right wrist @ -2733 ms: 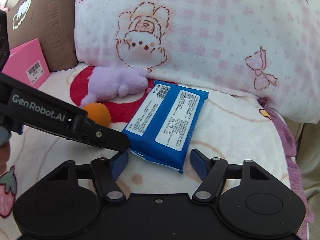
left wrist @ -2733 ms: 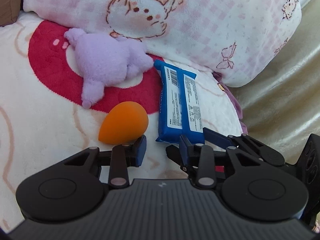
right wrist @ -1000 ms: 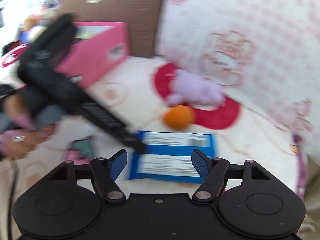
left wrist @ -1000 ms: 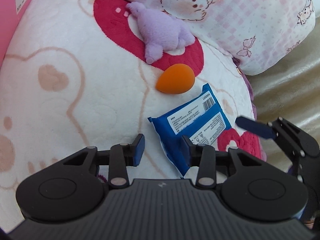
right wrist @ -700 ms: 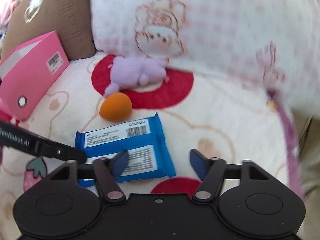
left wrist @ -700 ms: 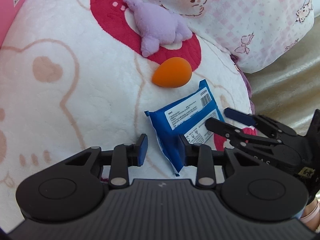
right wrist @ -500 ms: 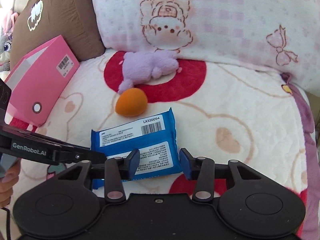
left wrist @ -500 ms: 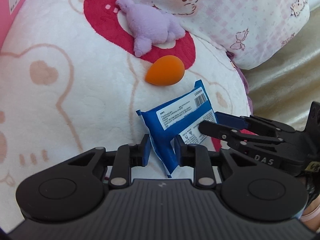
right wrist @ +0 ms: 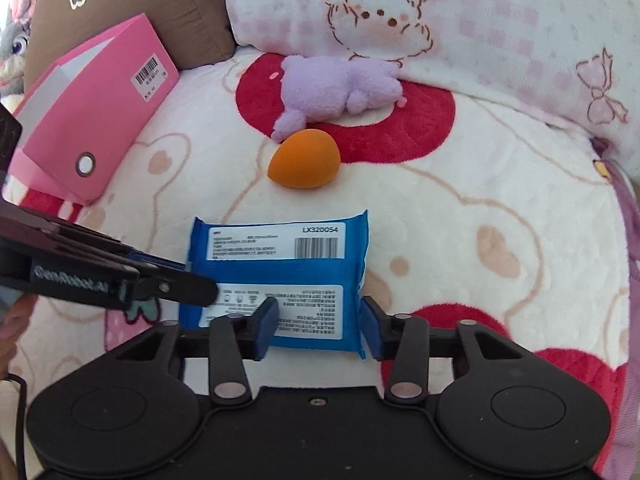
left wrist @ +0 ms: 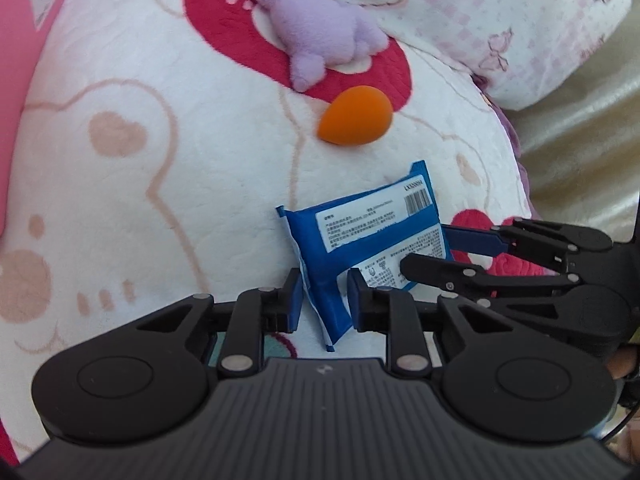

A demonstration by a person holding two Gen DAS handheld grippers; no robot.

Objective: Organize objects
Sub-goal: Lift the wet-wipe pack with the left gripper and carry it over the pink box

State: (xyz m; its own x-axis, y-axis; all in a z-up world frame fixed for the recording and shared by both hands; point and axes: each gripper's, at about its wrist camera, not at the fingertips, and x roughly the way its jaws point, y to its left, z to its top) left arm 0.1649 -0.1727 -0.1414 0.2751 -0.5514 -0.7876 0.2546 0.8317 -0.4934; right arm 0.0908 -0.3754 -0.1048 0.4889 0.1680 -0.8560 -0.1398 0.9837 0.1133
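We see a blue wipes packet lying on a cream plush blanket printed with red hearts and bear outlines, barcode label facing up. Both grippers meet on it. The left hand-held gripper has its jaws drawn in narrow and clamped on the packet's near end, which is pinched up on edge between the blue pads. The right hand-held gripper straddles the packet's other end; its jaws have just been closing, and its pads now press the packet from both sides. In the left wrist view the right gripper's fingers reach in from the right onto the label.

Beyond the packet sits an orange egg-shaped makeup sponge, apart from it, and just behind the sponge a purple plush toy lies on a large red patch. A pink box with a barcode sticker stands tilted at the left, in front of a brown cushion. A pink checked pillow with a cartoon print runs along the back.
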